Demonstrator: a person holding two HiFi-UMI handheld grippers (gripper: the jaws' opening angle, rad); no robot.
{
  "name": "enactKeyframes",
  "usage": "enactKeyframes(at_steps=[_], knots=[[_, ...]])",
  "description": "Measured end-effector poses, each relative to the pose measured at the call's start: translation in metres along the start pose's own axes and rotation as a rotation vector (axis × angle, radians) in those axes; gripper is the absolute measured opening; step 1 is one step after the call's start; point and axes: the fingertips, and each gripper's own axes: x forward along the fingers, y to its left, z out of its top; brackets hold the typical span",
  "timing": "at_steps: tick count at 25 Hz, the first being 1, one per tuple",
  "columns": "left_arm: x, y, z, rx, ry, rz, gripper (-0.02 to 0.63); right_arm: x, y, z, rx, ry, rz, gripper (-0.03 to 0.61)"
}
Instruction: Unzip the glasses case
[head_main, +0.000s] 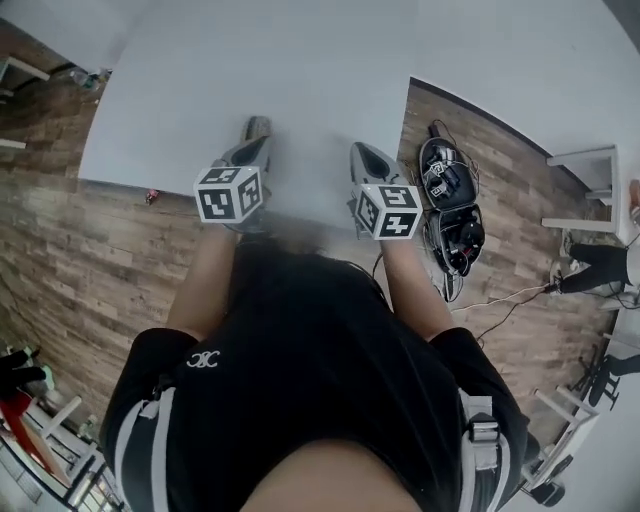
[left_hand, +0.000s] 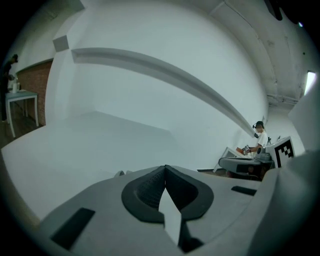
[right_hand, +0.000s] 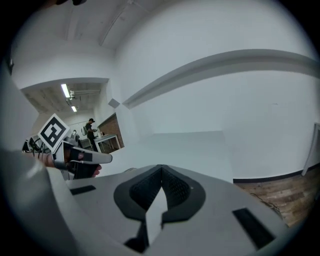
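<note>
No glasses case shows in any view. Both grippers are held side by side over the near edge of a bare white table. My left gripper is shut, its jaws meeting at the tip with nothing between them. My right gripper is shut and empty as well. Each gripper view takes in the other gripper: the right gripper at the right edge, the left gripper at the left edge. Both point across the white tabletop toward a white wall.
An open black equipment case with cables lies on the wooden floor right of the table. White furniture stands farther right. A person works at a bench far off. A small table stands at the left.
</note>
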Motion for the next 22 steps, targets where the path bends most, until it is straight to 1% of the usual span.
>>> enactKeyframes(at_steps=[2,4,8,11,14,19,22], knots=[[-0.02,-0.004,-0.011,-0.005,-0.007,0.064,0.005,-0.003,0.006,0.0,0.005,-0.006,0.048,0.012],[-0.035,-0.007,-0.018,-0.015,-0.009,0.106,0.005,-0.004,0.016,0.002,-0.003,-0.009,0.093,0.012],[-0.062,-0.007,-0.031,-0.042,0.005,0.156,0.005,-0.007,0.046,0.005,-0.048,-0.006,0.161,0.012],[-0.083,-0.003,-0.037,-0.054,-0.008,0.191,0.005,-0.015,0.076,0.003,-0.085,0.005,0.225,0.012],[-0.096,-0.003,-0.045,-0.058,-0.001,0.207,0.005,-0.024,0.095,-0.002,-0.116,0.021,0.267,0.012],[-0.112,0.001,-0.056,-0.07,0.003,0.213,0.005,-0.03,0.11,-0.007,-0.105,0.017,0.275,0.012],[-0.119,0.002,-0.057,-0.113,-0.016,0.214,0.005,-0.032,0.117,-0.01,-0.109,0.025,0.29,0.012]])
